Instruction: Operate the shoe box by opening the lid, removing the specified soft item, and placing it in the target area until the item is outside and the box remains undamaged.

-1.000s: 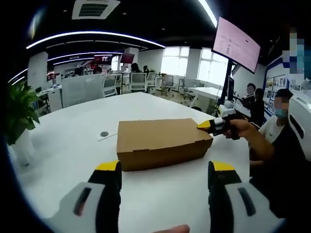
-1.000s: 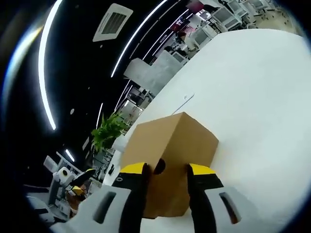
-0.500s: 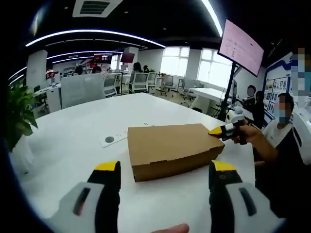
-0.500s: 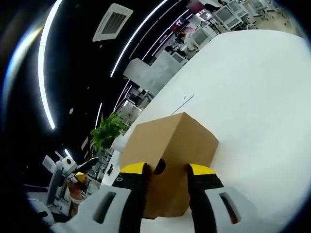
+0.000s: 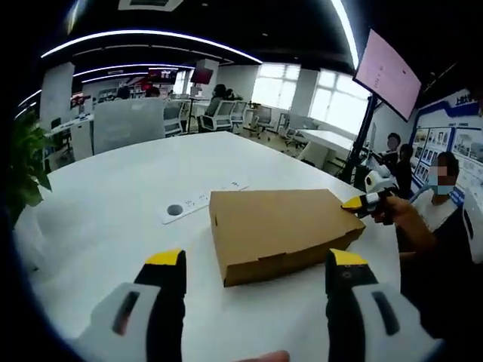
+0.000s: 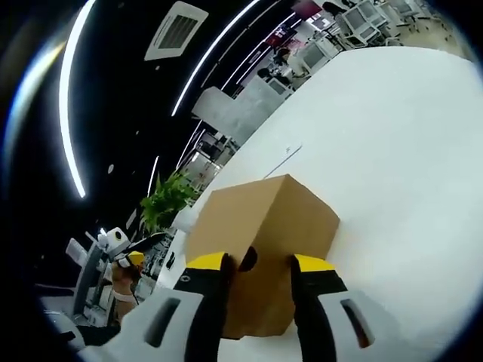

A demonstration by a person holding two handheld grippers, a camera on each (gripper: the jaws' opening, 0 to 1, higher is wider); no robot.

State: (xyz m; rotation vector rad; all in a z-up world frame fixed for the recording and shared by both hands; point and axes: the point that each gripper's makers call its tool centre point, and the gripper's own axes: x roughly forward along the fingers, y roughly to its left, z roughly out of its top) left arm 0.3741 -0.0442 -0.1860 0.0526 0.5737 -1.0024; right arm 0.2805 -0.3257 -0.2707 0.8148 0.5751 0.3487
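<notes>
Left gripper view: the box [image 5: 283, 230] lies closed at frame centre on the white surface [image 5: 113, 181], lid down, long side running toward the right. Your left gripper [image 5: 256, 264] hangs short of it at the bottom of the frame, jaws wide apart with nothing between them. At the box's far right corner, your right gripper [image 5: 361, 202] touches the cardboard, your hand [image 5: 392, 213] behind it. A small white plate with a dark round spot [image 5: 185, 209] lies flat just left of the box.

Right gripper view: the box [image 6: 264, 241] stands at lower centre, end face toward the camera, a round finger hole [image 6: 247, 259] in that face. Your right gripper [image 6: 255, 265] is set narrow, its yellow tips against that end on either side of the hole. A potted plant [image 6: 162, 202] shows at centre left, beyond the box.
</notes>
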